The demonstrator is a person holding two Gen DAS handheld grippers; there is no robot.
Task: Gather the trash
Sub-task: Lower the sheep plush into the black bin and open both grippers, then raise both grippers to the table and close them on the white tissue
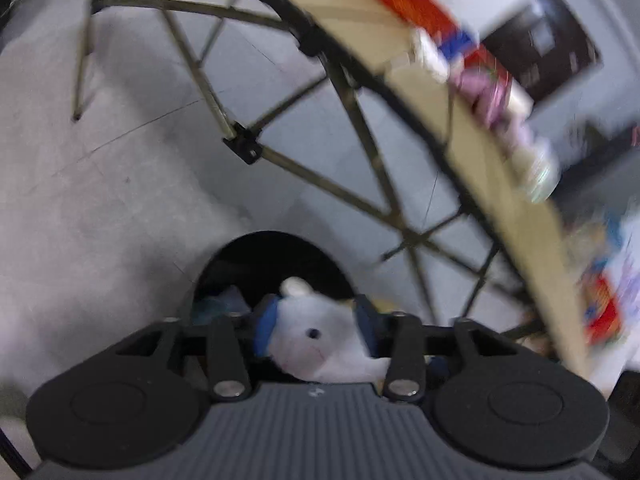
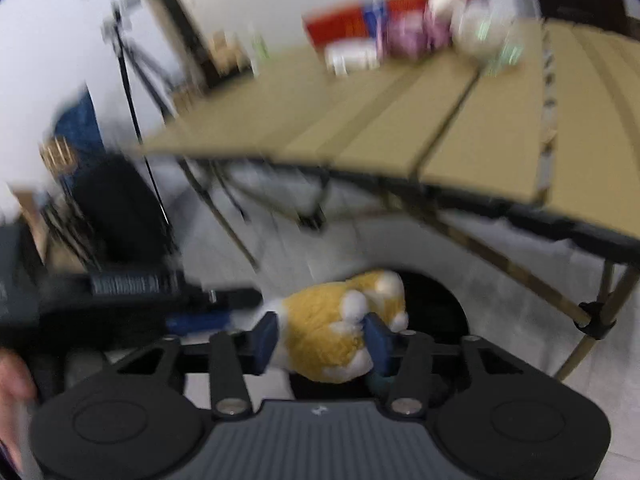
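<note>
Nearest the lens in the left wrist view, the left gripper (image 1: pixel 316 330) has its blue pads (image 1: pixel 266 326) clamped on a white plush toy (image 1: pixel 320 344) with a round ear and one dark eye. The toy hangs over the dark round mouth of a black bin (image 1: pixel 268 260) that stands on the pale floor (image 1: pixel 100 200).

The right gripper (image 2: pixel 322 338) likewise has its fingers pressed against a yellow and white plush toy (image 2: pixel 328 332), held above the same sort of dark opening (image 2: pixel 436 300) at 1 o'clock from the toy.

Only the left view looks up under the folding table (image 1: pixel 500 184), showing its crossed metal legs (image 1: pixel 360 184) and black joints from 10 to 2 o'clock. Only the right view shows the tan slatted tabletop (image 2: pixel 460 120) from above, a tripod (image 2: pixel 136 72) at 10 o'clock, a dark rounded shape (image 2: pixel 116 208) at 9 o'clock, the other gripper's black body (image 2: pixel 132 300) just left of the yellow toy, and a bit of the person's hand (image 2: pixel 12 380) at the left edge.

Both views catch red, blue, purple and white packages (image 2: pixel 392 28) along the table's far side (image 1: pixel 472 64); motion blur leaves any printing on them unreadable.
</note>
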